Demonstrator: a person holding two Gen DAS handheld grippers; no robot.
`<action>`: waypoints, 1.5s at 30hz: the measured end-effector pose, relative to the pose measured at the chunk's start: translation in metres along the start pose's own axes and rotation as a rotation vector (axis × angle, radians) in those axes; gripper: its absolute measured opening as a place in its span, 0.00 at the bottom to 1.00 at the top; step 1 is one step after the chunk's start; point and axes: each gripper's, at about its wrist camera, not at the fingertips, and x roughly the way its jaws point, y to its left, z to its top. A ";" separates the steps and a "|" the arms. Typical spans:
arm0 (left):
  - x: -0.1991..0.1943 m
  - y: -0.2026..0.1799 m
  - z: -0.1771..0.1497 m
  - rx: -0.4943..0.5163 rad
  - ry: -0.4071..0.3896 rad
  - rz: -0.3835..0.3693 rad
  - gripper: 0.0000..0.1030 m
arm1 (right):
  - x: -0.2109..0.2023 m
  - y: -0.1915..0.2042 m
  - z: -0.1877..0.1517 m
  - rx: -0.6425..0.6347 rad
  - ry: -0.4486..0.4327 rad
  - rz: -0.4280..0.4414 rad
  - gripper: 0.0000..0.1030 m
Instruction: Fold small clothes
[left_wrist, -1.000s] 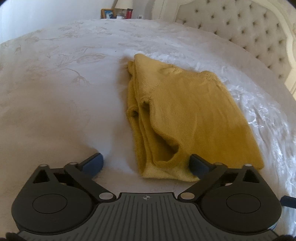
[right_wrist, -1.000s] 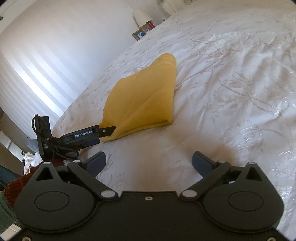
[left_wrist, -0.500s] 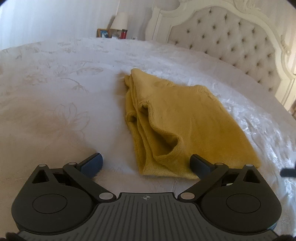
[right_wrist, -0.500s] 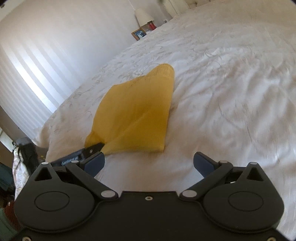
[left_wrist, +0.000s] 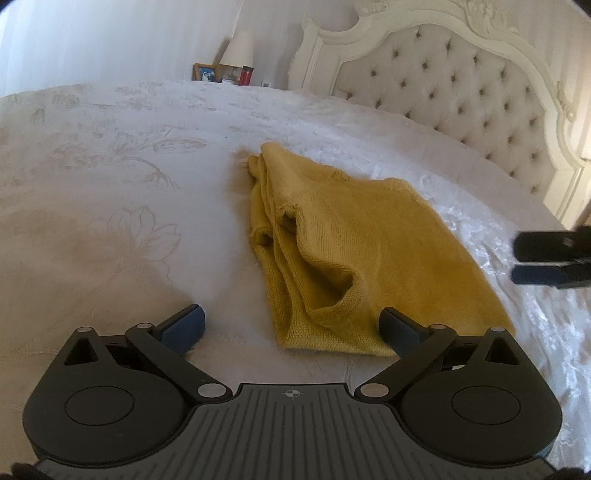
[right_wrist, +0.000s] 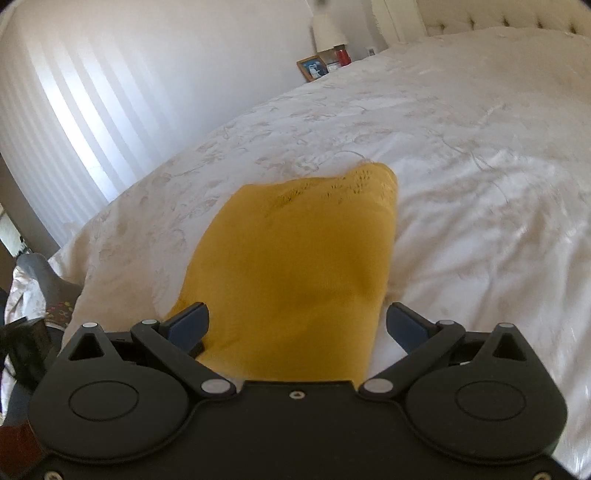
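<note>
From the left wrist camera, a mustard-yellow knitted garment (left_wrist: 365, 254), folded into a rough rectangle, lies on the white floral-embroidered bedspread (left_wrist: 110, 206) before a cream tufted headboard (left_wrist: 461, 85). The left gripper (left_wrist: 291, 325) hovers at its near edge, jaws spread wide and empty, the right-hand finger over the hem. From the right wrist camera, the right gripper (right_wrist: 297, 325) stands with jaws apart over the garment's (right_wrist: 295, 266) other end, its fingers straddling the cloth without pinching it.

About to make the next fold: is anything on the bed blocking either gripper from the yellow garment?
Nothing visible does. The yellow garment lies alone on the bedspread; left gripper and right gripper are both open at its edges.
</note>
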 end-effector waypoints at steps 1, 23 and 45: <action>0.000 0.000 0.000 -0.003 -0.001 -0.003 0.99 | 0.004 0.000 0.003 -0.008 0.001 -0.005 0.99; -0.001 0.007 0.003 -0.017 0.005 -0.022 0.99 | 0.094 -0.032 0.064 -0.073 0.058 -0.113 0.99; 0.078 -0.001 0.049 -0.247 0.203 -0.398 0.97 | 0.124 -0.101 0.063 0.372 0.075 0.341 1.00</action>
